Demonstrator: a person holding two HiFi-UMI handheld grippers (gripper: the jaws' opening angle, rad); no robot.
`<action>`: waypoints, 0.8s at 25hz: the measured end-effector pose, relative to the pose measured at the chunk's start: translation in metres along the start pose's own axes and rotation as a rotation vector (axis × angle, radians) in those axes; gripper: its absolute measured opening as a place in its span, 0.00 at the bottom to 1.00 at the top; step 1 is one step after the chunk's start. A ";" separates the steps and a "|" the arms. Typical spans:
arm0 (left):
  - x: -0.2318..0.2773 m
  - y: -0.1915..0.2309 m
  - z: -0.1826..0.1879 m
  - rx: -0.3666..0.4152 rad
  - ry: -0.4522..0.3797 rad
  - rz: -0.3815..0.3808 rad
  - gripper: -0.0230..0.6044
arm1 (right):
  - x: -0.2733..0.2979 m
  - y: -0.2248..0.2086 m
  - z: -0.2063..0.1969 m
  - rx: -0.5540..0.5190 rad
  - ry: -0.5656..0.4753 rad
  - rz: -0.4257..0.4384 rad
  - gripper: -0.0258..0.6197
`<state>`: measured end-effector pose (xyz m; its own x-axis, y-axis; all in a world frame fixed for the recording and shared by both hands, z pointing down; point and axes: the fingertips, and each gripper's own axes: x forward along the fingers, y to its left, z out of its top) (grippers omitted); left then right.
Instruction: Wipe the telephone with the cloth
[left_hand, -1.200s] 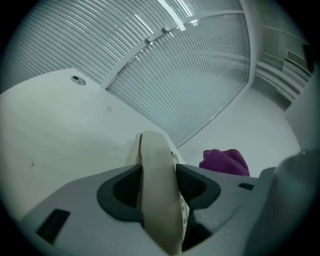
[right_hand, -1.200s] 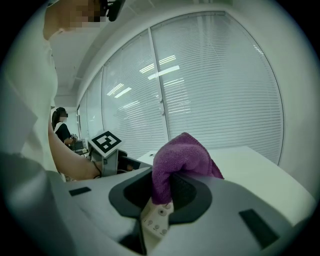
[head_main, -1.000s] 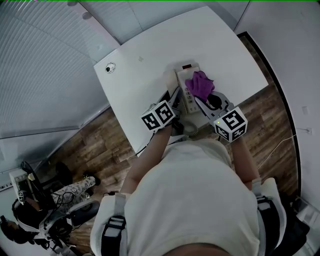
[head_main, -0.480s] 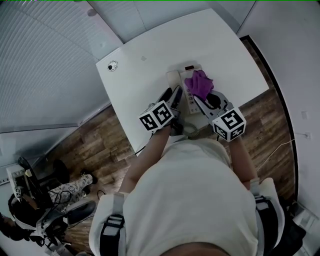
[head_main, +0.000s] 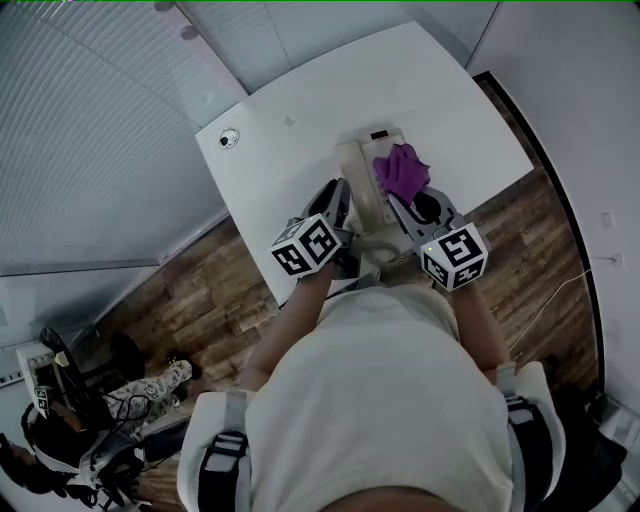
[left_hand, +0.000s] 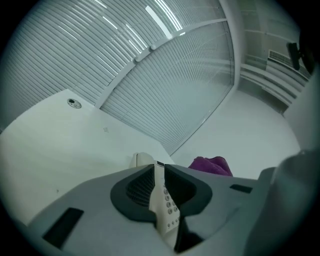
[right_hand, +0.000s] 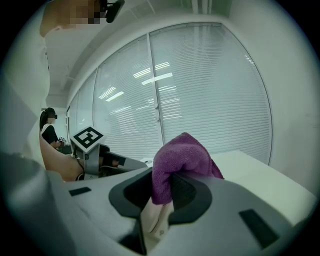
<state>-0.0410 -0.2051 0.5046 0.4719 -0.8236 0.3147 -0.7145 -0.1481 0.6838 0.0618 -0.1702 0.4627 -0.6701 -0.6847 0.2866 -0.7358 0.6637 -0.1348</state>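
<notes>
On the white table, the left tool, jaws just closing narrow, pinches the beige push-button telephone; the right tool grips the purple cloth against it; wiping looks under way, probably unfinished.

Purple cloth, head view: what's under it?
The cloth, clamped in the right gripper, lies over the right part of the telephone, whose left part shows uncovered. Which keys or parts sit beneath the cloth cannot be seen.
</notes>
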 end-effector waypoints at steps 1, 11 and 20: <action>-0.004 0.001 0.001 0.008 0.005 -0.002 0.14 | -0.001 0.004 0.000 0.003 -0.003 -0.013 0.18; -0.054 -0.003 -0.004 0.078 0.078 -0.083 0.07 | -0.021 0.055 0.001 0.043 -0.027 -0.105 0.18; -0.107 -0.010 -0.024 0.272 0.147 -0.145 0.07 | -0.044 0.107 -0.017 0.061 -0.031 -0.161 0.18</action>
<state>-0.0719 -0.1029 0.4801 0.6342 -0.6981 0.3323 -0.7365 -0.4147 0.5344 0.0137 -0.0638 0.4516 -0.5447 -0.7904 0.2802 -0.8380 0.5255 -0.1468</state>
